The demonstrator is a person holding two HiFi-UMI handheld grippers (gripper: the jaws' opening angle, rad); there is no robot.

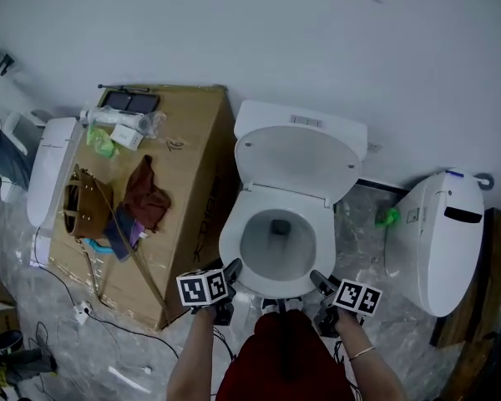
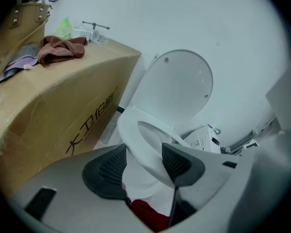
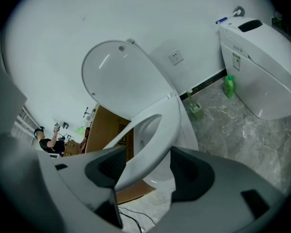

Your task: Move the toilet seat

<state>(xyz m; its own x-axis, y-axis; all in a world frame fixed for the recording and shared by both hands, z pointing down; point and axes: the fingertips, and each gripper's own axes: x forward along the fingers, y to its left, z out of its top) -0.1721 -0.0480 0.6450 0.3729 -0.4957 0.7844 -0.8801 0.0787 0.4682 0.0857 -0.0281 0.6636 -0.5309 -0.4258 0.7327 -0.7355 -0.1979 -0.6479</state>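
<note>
A white toilet stands against the wall with its lid [image 1: 296,159] raised. The toilet seat ring [image 1: 231,239] is tilted, its front edge lifted off the bowl. My left gripper [image 1: 232,268] is shut on the seat's front-left rim; in the left gripper view the seat [image 2: 136,135] runs between the two dark pads of the left gripper [image 2: 143,166]. My right gripper [image 1: 318,279] is shut on the front-right rim. In the right gripper view the seat [image 3: 160,130] slants up between the pads of the right gripper [image 3: 148,171], with the lid [image 3: 121,81] behind it.
A big cardboard box [image 1: 188,182] stands just left of the toilet, with a brown bag, a cloth and small items on top. A second toilet [image 1: 442,241] and a green bottle [image 1: 389,217] are at the right. Cables [image 1: 108,324] lie on the floor at the left.
</note>
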